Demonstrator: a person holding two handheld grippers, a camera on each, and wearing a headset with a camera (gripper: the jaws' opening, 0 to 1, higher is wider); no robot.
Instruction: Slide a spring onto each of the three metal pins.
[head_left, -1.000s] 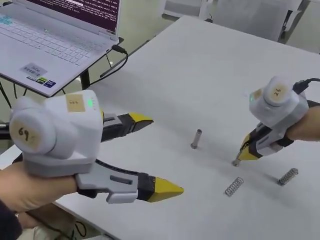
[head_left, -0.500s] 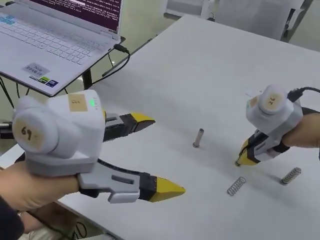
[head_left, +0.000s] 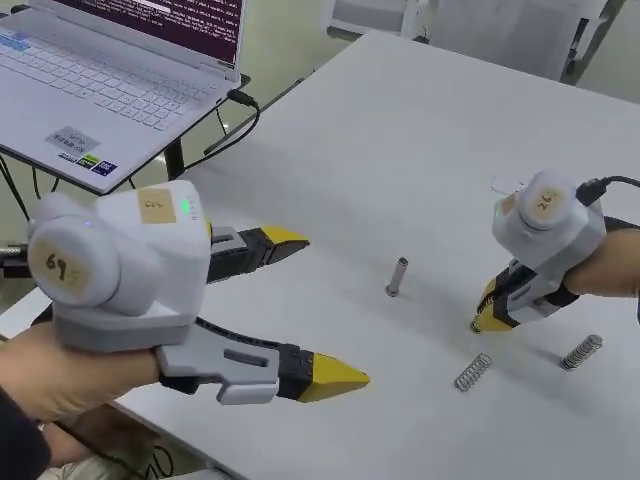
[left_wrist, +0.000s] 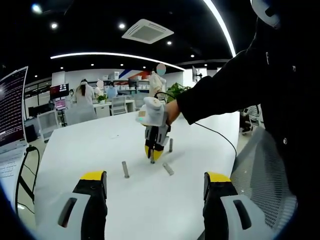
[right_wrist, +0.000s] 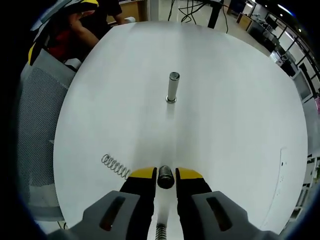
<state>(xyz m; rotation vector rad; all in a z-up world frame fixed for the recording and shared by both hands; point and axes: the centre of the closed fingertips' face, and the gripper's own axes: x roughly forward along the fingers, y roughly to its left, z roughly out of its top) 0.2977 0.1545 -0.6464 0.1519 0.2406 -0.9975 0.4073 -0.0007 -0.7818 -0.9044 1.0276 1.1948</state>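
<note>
While the right hand-held gripper (head_left: 487, 318) pinches one metal pin (right_wrist: 165, 178) and the left hand-held gripper (head_left: 320, 310) hangs spread, the standing pin (head_left: 397, 277) is bare, with springs (head_left: 472, 372) loose on the desk (head_left: 400, 150): nothing threaded yet.

right gripper (head_left: 482, 322) lowered over pin (right_wrist: 165, 178)
</note>
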